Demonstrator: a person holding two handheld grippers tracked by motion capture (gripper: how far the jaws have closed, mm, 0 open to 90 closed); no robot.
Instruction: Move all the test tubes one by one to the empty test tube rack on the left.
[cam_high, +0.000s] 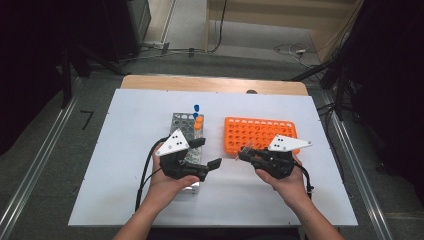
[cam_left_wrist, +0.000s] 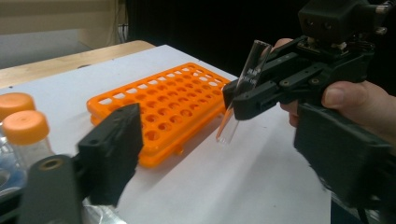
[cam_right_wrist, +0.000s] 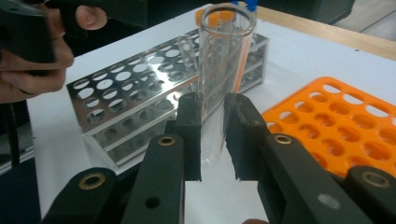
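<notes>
From the left of the white-covered bench (cam_high: 125, 165), the left gripper (cam_high: 207, 154) hangs over the near end of the shiny perforated metal tube rack (cam_high: 181, 122), its fingers (cam_left_wrist: 112, 144) spread with nothing between them. At the far end of that rack stand a few capped tubes, two with orange screw caps (cam_left_wrist: 24, 126) and one or two with blue caps (cam_high: 196, 107). To the right, the right gripper (cam_high: 242, 154) pinches a clear, uncapped glass test tube (cam_right_wrist: 223, 70) between its fingers (cam_right_wrist: 190, 135); the tube is held off the bench, in the gap between the metal rack and the flat orange plastic rack with rows of round holes (cam_high: 260, 135), whose holes look empty. The tube is thin-walled and see-through, with a faint printed mark near its mouth and an orange streak down its length that may be a reflection of the rack. It leans in the grip rather than standing straight, with its rounded bottom hanging below the fingers. That lean is the risk, to my eye: smooth glass caught on a narrow band of the fingers can pivot or slide out, and if it goes down tilted toward a hole, the bottom may strike the rim and the tube could skid, drop on the bench or crack. The two grippers are also near each other, so a careless swing could knock the tube.
</notes>
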